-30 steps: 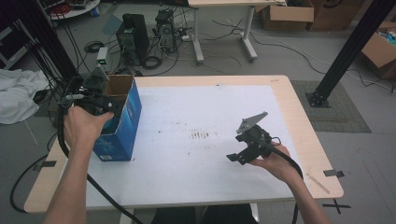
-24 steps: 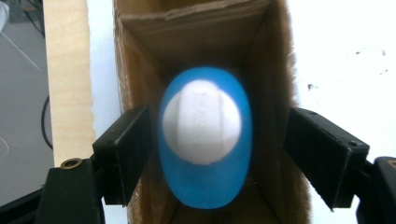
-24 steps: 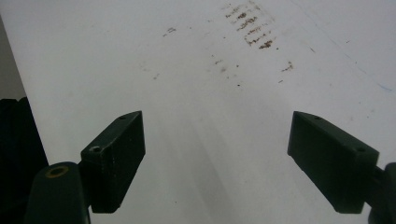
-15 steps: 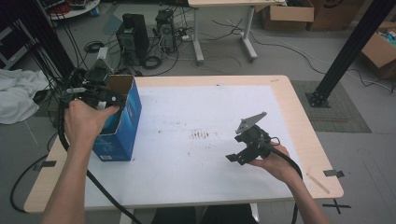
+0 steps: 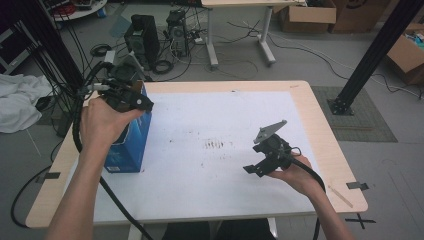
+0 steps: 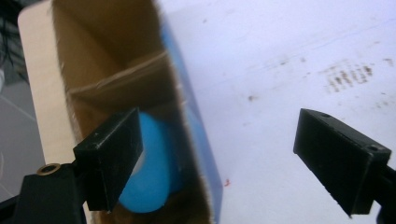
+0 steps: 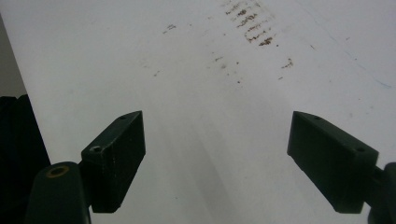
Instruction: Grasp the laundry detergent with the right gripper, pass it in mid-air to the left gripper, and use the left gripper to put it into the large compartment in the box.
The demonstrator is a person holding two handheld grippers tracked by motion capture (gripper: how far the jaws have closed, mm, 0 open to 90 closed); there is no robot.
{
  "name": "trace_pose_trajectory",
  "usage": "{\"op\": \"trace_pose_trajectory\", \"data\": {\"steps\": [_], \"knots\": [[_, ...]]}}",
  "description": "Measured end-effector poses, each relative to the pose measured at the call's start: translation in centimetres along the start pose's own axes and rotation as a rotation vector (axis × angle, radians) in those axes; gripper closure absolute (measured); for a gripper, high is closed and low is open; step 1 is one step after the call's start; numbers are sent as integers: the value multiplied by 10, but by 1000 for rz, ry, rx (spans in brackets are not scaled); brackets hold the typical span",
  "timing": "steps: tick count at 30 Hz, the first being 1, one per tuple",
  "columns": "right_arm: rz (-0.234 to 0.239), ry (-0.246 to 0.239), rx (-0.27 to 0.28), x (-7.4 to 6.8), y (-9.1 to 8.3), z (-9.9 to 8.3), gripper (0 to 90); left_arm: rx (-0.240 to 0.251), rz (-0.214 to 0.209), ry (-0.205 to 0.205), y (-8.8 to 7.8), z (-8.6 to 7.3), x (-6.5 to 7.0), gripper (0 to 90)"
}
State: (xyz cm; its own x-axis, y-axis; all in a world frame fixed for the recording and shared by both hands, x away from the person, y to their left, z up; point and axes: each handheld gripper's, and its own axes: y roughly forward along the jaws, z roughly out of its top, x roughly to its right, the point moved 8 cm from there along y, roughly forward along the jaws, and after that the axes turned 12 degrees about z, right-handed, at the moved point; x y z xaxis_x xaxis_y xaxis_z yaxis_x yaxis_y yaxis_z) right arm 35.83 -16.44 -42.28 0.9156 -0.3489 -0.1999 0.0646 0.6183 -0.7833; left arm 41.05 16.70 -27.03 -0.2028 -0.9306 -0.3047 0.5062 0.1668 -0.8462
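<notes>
Blue object [image 6: 147, 172] lies inside the open blue box [image 5: 131, 140] at the table's left edge. Left gripper [image 6: 219, 158] hangs above it, its empty jaws just spread wide. Right gripper [image 7: 217, 154] gapes empty over the white tabletop [image 7: 196, 84]

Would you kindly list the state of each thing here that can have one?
Blue cardboard box: upright at the table's left edge, top open.
Light blue rounded object: lying inside the box, free of the jaws.
Left gripper: over the box, jaws just opened wide, nothing between them.
Right gripper: open, empty, above the stained white table sheet.
</notes>
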Motion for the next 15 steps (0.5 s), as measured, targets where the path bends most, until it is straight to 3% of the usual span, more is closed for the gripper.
{"op": "trace_pose_trajectory", "data": {"steps": [4, 11, 15], "knots": [[-3, 6, -3, 1, -3, -2, 190, 41, -11, 84, -15, 12, 21, 161], [-22, 19, -1, 5, -16, -7, 188, 74, -88, 221, -31, 23, 59, 159], [-28, 25, -6, 7, -21, -9, 188, 84, -136, 321, -35, 22, 81, 159]]}}
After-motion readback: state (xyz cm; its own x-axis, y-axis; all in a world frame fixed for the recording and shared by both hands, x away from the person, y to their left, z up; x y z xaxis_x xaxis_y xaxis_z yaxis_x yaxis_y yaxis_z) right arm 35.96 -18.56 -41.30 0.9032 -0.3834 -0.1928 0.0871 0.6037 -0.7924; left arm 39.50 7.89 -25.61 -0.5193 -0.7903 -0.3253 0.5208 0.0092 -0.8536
